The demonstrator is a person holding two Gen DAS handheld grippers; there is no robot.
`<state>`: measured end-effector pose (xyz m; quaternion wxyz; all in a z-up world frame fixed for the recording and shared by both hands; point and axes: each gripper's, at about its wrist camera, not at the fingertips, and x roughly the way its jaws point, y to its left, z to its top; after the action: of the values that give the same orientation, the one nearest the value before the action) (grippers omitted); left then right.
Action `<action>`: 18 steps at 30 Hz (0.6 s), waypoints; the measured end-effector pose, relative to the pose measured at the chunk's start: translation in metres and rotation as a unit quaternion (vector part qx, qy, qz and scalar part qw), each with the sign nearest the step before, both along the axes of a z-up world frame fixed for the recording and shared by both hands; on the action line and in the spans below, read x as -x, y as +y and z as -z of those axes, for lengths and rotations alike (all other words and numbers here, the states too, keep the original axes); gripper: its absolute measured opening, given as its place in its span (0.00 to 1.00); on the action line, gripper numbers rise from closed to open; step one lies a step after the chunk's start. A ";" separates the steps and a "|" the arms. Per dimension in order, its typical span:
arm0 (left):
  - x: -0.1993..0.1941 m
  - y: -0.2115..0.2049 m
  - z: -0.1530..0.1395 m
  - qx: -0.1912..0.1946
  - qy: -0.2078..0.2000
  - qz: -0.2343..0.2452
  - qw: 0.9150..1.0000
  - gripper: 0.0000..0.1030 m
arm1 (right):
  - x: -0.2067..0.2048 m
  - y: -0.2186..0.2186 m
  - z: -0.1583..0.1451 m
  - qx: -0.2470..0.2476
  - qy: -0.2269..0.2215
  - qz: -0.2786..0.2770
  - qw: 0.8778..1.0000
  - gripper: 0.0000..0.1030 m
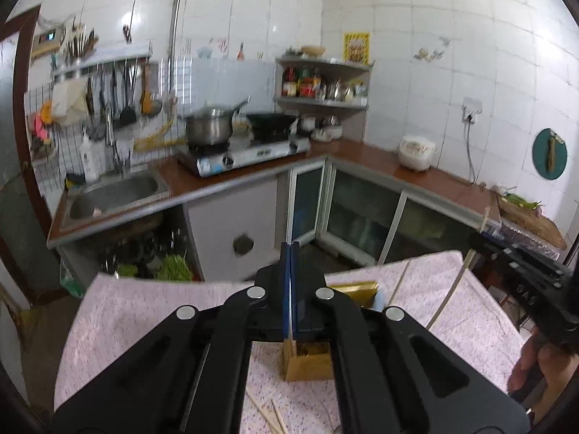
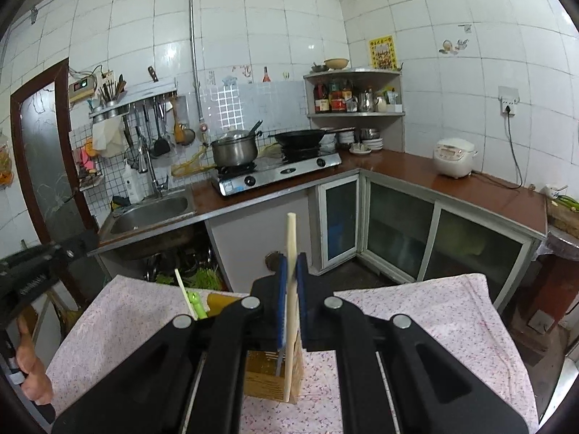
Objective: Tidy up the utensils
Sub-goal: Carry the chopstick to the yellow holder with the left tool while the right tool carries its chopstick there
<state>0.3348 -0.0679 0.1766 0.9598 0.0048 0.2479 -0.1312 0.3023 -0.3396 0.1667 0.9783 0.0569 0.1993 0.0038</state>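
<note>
- In the left wrist view, the left gripper is seen with its blue-padded fingers pressed together on a thin pale utensil, possibly a chopstick; what it is cannot be told for certain.
- The lower end of that utensil is seen at the mouth of a small brown box standing on the table, which is covered by a pink patterned cloth.
- Two loose chopsticks are seen lying on the cloth just in front of the box, near the bottom edge of the view; they are judged to be left for sorting.
- Further right, behind the box, a gold packet is seen, and two long thin sticks are held up where the right hand enters the view.
- In the right wrist view, a green-handled utensil is seen standing up at the left, beside a yellow object partly hidden by the gripper.
- At the centre, the right gripper is clenched on a pale wooden chopstick, held nearly upright with a slight tilt.
- Its lower tip is seen at the near corner of the wooden holder; whether it is inside or just outside the wall cannot be told.
- The step in hand is judged to be lowering the utensils into their holders.
- It would be done well if each stick were kept upright, centred over the opening, lowered until the tip is inside, and only then released, so that the light holder is not tipped.
</note>
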 end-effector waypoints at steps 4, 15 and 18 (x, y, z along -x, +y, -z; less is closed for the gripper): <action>-0.021 0.020 0.036 0.010 0.052 -0.020 0.998 0.00 | -0.004 0.003 0.014 0.004 0.013 -0.007 1.000 0.06; -0.075 0.074 0.166 0.036 0.247 -0.070 0.966 0.01 | -0.001 -0.011 0.050 0.001 0.054 -0.001 0.999 0.06; -0.087 0.084 0.201 0.048 0.301 -0.086 0.949 0.01 | -0.005 -0.020 0.064 -0.004 0.074 0.002 0.997 0.06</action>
<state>0.4217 0.0164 -0.0241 0.8476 -0.1023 0.5178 -0.0548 0.3076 -0.3593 0.1026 0.9605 0.0615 0.2715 -0.0019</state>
